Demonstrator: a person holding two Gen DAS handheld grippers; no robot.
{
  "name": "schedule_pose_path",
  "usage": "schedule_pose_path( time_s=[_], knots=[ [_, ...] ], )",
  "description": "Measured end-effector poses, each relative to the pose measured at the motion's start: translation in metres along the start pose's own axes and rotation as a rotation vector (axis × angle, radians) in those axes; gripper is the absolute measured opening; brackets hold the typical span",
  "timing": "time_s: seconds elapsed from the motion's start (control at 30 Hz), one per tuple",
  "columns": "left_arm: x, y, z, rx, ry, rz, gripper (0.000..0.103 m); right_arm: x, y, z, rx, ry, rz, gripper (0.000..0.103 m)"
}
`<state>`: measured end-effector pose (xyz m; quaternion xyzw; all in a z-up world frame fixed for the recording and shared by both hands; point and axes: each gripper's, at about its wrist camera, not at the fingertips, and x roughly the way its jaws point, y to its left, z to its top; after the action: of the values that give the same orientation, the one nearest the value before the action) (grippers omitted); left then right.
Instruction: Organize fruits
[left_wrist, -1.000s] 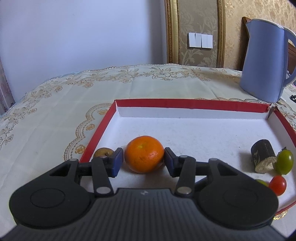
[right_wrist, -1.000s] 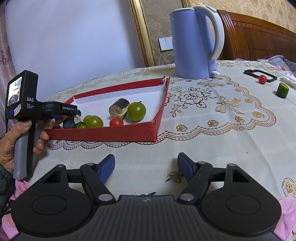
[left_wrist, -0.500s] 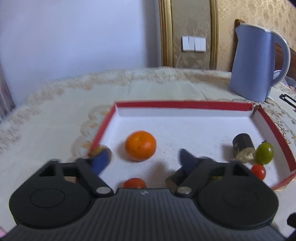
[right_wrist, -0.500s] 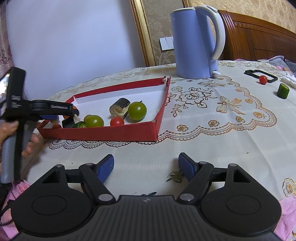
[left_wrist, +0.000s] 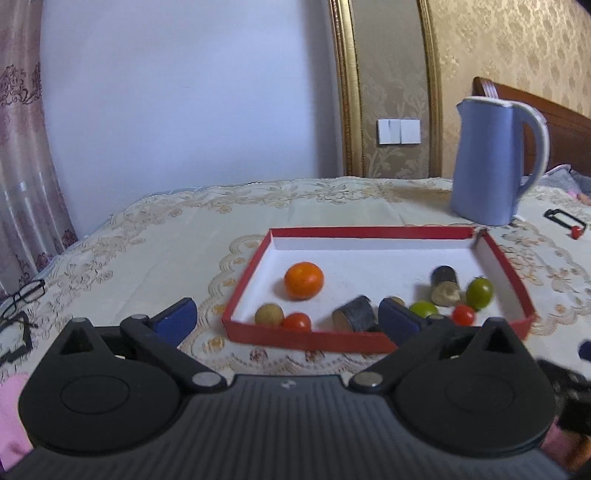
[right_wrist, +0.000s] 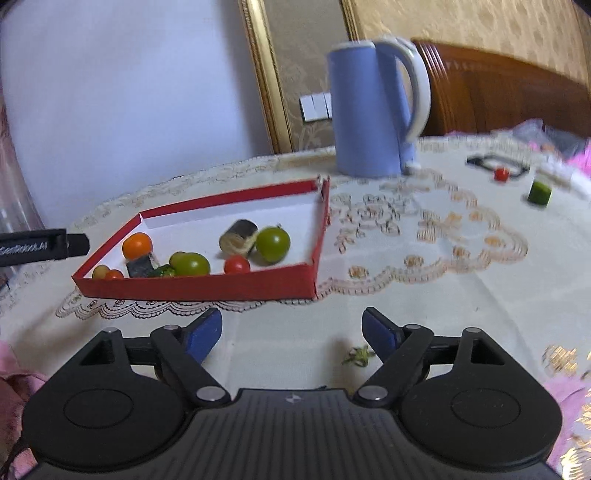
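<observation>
Fruits lie gathered in a red-walled tray (left_wrist: 373, 232) with a white floor, set on a cream embroidered tablecloth (left_wrist: 147, 254). An orange (left_wrist: 303, 280) sits apart from the others toward the tray's left side. Along the near wall, in the left wrist view, a small tan fruit (left_wrist: 269, 314) touches a red cherry tomato (left_wrist: 297, 321), and a dark cut cylinder (left_wrist: 354, 314) lies just beside them. Toward the right side lie a green tomato (left_wrist: 423, 307), a second red cherry tomato (left_wrist: 463, 315), a rounder green tomato (left_wrist: 479, 293) and another dark cylinder (left_wrist: 445, 284) with its pale cut end facing the camera; this cylinder touches the rounder green tomato.

Outside the tray, in the right wrist view, a red tomato (right_wrist: 501, 173) rests by a black frame (right_wrist: 480, 161) and a green cut piece (right_wrist: 539, 192) stands near it, both well apart from the tray, past a blue kettle (right_wrist: 369, 110) that stands behind the tray's far corner. A small green stem scrap (right_wrist: 356, 356) lies on the cloth near the right gripper (right_wrist: 291, 332). Black-framed glasses (left_wrist: 22, 295) lie at the left edge of the left wrist view.

The left gripper (left_wrist: 286, 317) hovers in front of the tray's near wall, its jaws spread wide and holding nothing. The right gripper is over bare cloth on the near side of the tray, jaws also spread wide and empty
</observation>
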<state>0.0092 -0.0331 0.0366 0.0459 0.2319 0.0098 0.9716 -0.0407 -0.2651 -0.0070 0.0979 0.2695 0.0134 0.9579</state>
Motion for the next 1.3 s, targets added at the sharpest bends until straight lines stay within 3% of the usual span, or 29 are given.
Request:
schedule_pose_path(
  time_s=[0.17, 0.77, 1.3],
  knots=[
    [-0.017, -0.007, -0.012, 0.02, 0.017, -0.001, 0.103, -0.01, 0.017, 0.008, -0.028, -0.032, -0.041, 0.093],
    [-0.034, -0.016, -0.031, 0.018, 0.072, -0.041, 0.103, -0.018, 0.039, 0.005, -0.046, -0.032, -0.116, 0.094],
    [-0.04, -0.025, -0.03, 0.057, 0.041, -0.028, 0.103, -0.014, 0.037, 0.003, -0.053, -0.031, -0.15, 0.094]
  ],
)
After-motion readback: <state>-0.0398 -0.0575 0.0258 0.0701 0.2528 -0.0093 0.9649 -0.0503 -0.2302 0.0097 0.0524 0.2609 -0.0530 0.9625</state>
